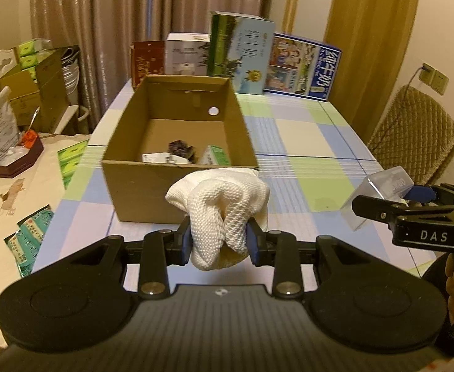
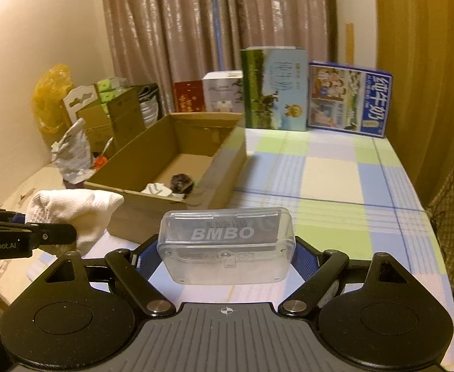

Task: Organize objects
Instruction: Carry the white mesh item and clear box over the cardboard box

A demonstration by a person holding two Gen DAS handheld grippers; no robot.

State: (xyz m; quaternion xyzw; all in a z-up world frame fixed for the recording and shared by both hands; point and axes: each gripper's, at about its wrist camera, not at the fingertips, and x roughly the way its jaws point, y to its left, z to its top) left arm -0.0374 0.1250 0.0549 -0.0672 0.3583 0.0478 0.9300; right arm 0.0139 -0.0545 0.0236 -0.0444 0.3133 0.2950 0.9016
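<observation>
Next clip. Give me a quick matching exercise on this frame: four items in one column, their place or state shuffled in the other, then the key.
Things:
1. white knitted cloth
2. clear plastic case
3. cardboard box
4. blue milk carton

Places or states:
A. open-topped, a few small items inside
B. clamped in the left gripper
C. upright at the table's far edge, by the curtain
D. clamped in the right gripper

Pairs: 1-B, 2-D, 3-A, 4-C

Both grippers are matte black plastic: ribbed grey-black deck, two round discs at the lower corners, silver screws on the linkage arms, blue pads on the fingers (image 1: 186, 241). White "DAS" lettering on the right gripper (image 1: 412, 198).
</observation>
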